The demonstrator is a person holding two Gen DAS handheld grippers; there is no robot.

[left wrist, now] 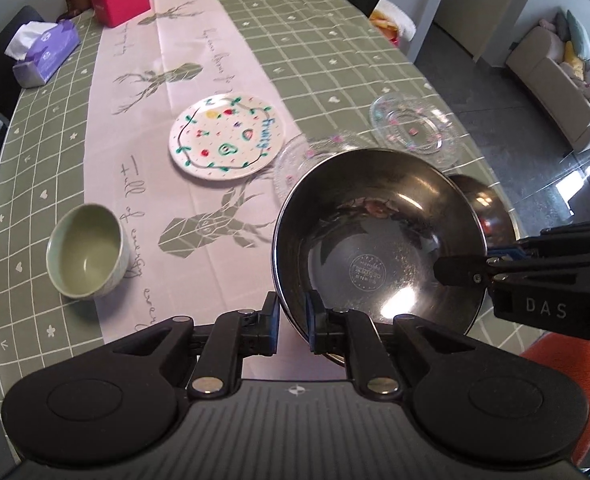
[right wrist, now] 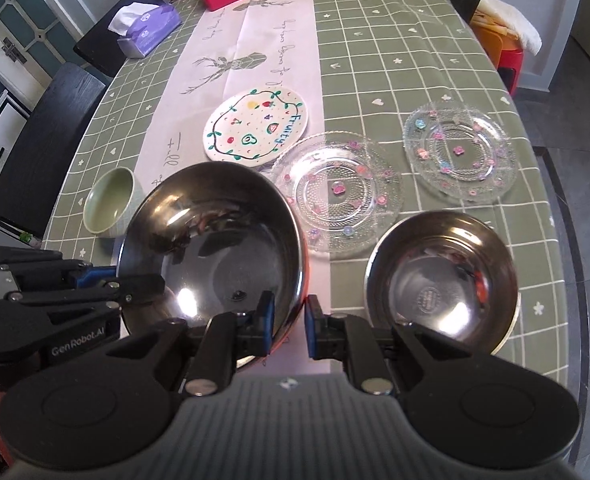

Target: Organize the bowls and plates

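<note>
The left hand-held gripper [left wrist: 293, 320] is clenched on the near rim of the large steel bowl [left wrist: 375, 240], one finger inside the wall and one outside, and the right hand-held gripper [right wrist: 289, 326] pinches the same bowl's rim from the other side. The bowl looks tilted and seems lifted off the tabletop [right wrist: 375, 40], though that is hard to confirm. A small steel bowl [right wrist: 443, 280] sits just to its right, with two glass plates [right wrist: 337, 194] [right wrist: 459, 152] beyond, a painted plate [right wrist: 255, 128] and a green cup [right wrist: 111, 204] to the left. The step in hand looks like stacking the steel bowls. Since the small one would nest inside, the next move probably calls for setting the large bowl down level and letting go.
</note>
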